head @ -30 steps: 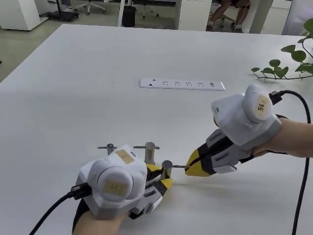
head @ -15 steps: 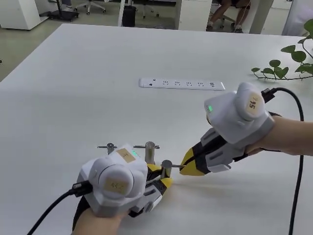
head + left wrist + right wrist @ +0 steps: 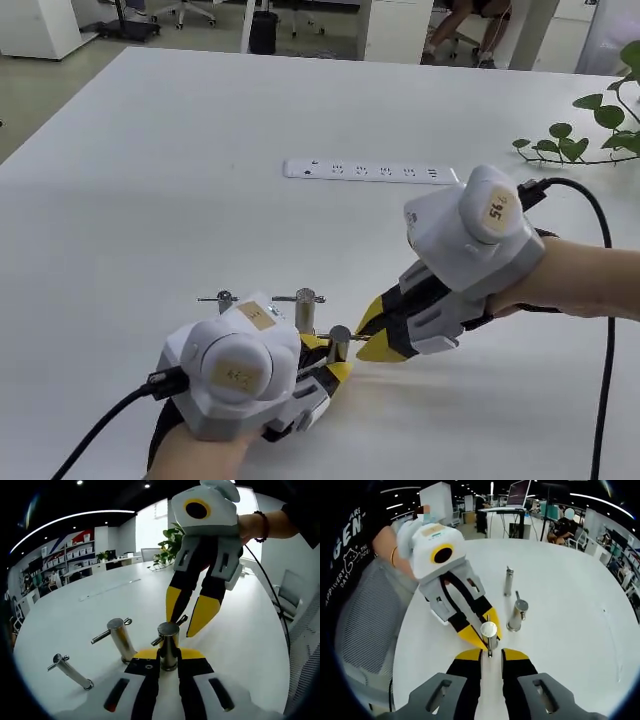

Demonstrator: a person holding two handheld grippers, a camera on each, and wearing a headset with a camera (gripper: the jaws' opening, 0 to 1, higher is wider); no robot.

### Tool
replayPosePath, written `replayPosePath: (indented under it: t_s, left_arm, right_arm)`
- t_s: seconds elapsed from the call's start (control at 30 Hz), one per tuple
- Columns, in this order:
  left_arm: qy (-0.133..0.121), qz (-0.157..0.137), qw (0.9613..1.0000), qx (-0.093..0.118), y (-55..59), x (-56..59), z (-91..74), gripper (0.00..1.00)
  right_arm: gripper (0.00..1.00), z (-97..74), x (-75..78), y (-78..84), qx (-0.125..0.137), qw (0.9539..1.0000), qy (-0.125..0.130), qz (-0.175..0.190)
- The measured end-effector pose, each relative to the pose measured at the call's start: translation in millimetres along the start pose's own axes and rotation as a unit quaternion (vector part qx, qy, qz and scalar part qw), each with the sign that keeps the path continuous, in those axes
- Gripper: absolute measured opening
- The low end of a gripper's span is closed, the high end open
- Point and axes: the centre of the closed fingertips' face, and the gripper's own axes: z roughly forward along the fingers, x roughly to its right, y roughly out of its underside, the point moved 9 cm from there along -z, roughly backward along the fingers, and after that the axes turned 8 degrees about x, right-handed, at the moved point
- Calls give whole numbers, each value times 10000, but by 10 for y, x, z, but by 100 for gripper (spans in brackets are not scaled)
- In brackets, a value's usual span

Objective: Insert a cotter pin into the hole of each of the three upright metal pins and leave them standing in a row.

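Three upright metal pins stand in a row on the white table (image 3: 200, 180). The far pin (image 3: 225, 300) and the middle pin (image 3: 305, 309) each carry a cotter pin. My left gripper (image 3: 335, 366) is shut on the near pin (image 3: 340, 343), which stands between its jaws in the left gripper view (image 3: 168, 639). My right gripper (image 3: 367, 337) comes in from the right, shut on a cotter pin (image 3: 490, 649) whose shaft passes through the near pin's (image 3: 489, 629) hole; the cotter pin's tip (image 3: 157, 640) pokes out on the other side.
A white power strip (image 3: 371, 172) lies mid-table beyond the pins. Plant leaves (image 3: 575, 145) hang over the right edge. A black cable (image 3: 610, 330) trails from the right gripper and another from the left. Chairs and desks stand past the table's far edge.
My right gripper has moved left toward the near pin, carrying the cotter pin further into its hole. The left gripper and the three pins have stayed put.
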Motion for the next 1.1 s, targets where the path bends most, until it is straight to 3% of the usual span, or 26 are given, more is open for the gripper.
replayPosePath:
  t_s: [0.33,0.67,1.1]
  left_arm:
    - [4,-34,10000,-5,2,2,0,10]
    - [45,23,9999,-122,39,-4,-36,10]
    - [71,-8,9999,-125,41,-11,-25,10]
  right_arm:
    - [3,-148,-35,32,139,9997,111,193]
    - [0,-147,-54,1,190,9996,143,116]
    - [0,-95,-64,-35,184,9998,78,54]
